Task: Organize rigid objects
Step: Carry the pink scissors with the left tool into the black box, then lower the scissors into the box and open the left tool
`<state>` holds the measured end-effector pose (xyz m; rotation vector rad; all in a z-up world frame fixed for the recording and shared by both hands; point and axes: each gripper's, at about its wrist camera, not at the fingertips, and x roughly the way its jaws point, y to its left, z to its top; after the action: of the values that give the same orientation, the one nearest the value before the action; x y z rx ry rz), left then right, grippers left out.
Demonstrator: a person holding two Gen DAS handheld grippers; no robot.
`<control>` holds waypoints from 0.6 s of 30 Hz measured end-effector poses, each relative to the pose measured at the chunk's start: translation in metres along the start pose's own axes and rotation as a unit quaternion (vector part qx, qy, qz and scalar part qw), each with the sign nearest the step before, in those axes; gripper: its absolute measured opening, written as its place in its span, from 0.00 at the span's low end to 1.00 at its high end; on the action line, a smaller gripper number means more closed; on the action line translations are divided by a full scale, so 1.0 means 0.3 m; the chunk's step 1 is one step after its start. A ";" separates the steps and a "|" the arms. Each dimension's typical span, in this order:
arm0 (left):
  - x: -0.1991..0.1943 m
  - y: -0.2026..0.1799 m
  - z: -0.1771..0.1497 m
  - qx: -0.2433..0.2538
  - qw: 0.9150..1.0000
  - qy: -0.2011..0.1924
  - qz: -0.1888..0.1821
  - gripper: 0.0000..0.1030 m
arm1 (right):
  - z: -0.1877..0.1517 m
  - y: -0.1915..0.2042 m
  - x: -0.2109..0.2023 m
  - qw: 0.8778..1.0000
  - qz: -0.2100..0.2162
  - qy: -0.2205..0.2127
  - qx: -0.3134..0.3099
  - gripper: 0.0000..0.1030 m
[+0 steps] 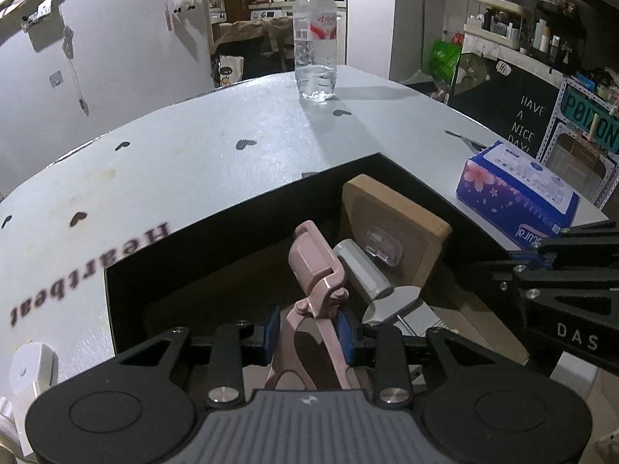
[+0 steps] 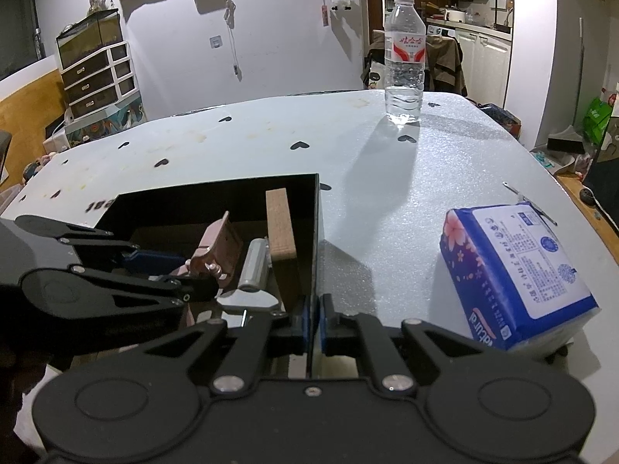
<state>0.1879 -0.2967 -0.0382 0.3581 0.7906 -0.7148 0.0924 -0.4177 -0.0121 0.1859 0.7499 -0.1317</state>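
My left gripper (image 1: 309, 332) is shut on a pink hinged tool (image 1: 315, 266) and holds it inside an open black box (image 1: 240, 224). In the box, a wooden block (image 1: 398, 216) with a clear hook leans against the right wall, and a silver metal tool (image 1: 363, 270) lies beside the pink tool. My right gripper (image 2: 314, 326) is shut on the box's right wall (image 2: 315, 232). In the right wrist view the left gripper (image 2: 193, 276), the pink tool (image 2: 216, 249), the silver tool (image 2: 253, 266) and the block (image 2: 280, 224) show inside the box.
A clear water bottle (image 1: 314, 38) stands at the table's far edge; it also shows in the right wrist view (image 2: 404, 58). A blue tissue pack (image 2: 514, 270) lies right of the box, with a thin metal tool (image 2: 530, 203) behind it. The white table (image 2: 271, 143) has heart prints.
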 end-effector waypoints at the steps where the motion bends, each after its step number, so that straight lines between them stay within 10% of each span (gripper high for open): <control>1: -0.002 0.004 0.001 -0.006 1.000 0.000 -0.003 0.34 | 0.000 0.001 -0.001 1.000 0.000 0.000 0.000 0.06; 5: -0.016 0.016 -0.003 -0.021 1.000 -0.012 -0.007 0.51 | 0.001 0.005 -0.001 1.000 -0.001 0.000 0.000 0.06; 18: -0.054 0.017 -0.020 -0.030 0.999 -0.029 -0.019 0.63 | 0.003 0.006 0.001 1.000 -0.001 0.003 0.001 0.06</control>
<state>0.1805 -0.2827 -0.0298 0.2673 0.7638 -0.7313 0.0935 -0.4163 -0.0114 0.1869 0.7552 -0.1347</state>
